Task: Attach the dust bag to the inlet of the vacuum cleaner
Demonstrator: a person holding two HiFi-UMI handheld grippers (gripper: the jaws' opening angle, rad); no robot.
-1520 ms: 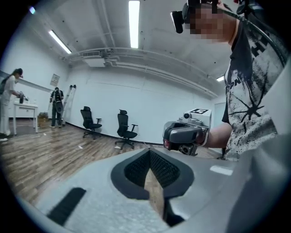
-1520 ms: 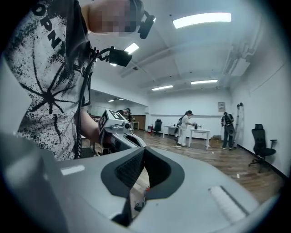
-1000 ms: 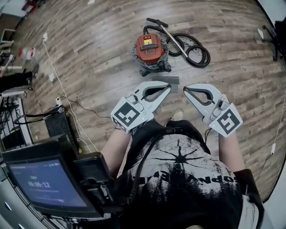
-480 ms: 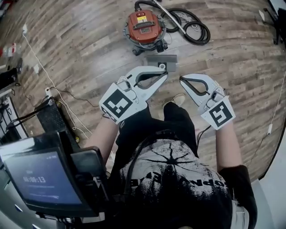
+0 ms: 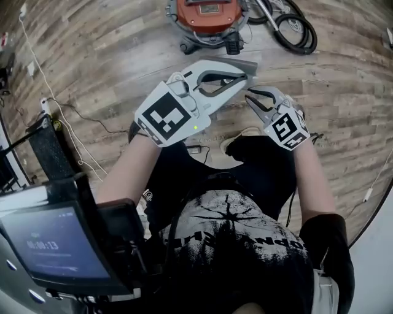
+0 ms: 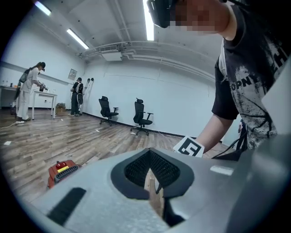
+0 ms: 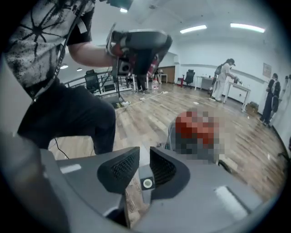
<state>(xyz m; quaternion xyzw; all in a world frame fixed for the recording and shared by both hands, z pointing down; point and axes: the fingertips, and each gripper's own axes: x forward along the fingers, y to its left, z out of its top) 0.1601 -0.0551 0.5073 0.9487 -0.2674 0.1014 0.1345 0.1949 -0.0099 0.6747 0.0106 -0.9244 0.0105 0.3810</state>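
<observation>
The vacuum cleaner, red-topped on a grey base, stands on the wood floor at the top edge of the head view. It also shows small in the left gripper view. The flat grey dust bag lies on the floor just in front of it, mostly hidden by my left gripper. That gripper hangs over the bag, shut, with nothing in it. My right gripper is low beside it. Its jaws have just been opening, and only floor shows in the narrow gap between them.
The black hose coils right of the vacuum. Cables and a black box lie at the left, and a screen sits at the bottom left. Office chairs and people stand far back.
Both grippers have dropped toward the floor and closer to the dust bag. The vacuum has slid to the top edge of the head view. The right jaws have parted a little.
</observation>
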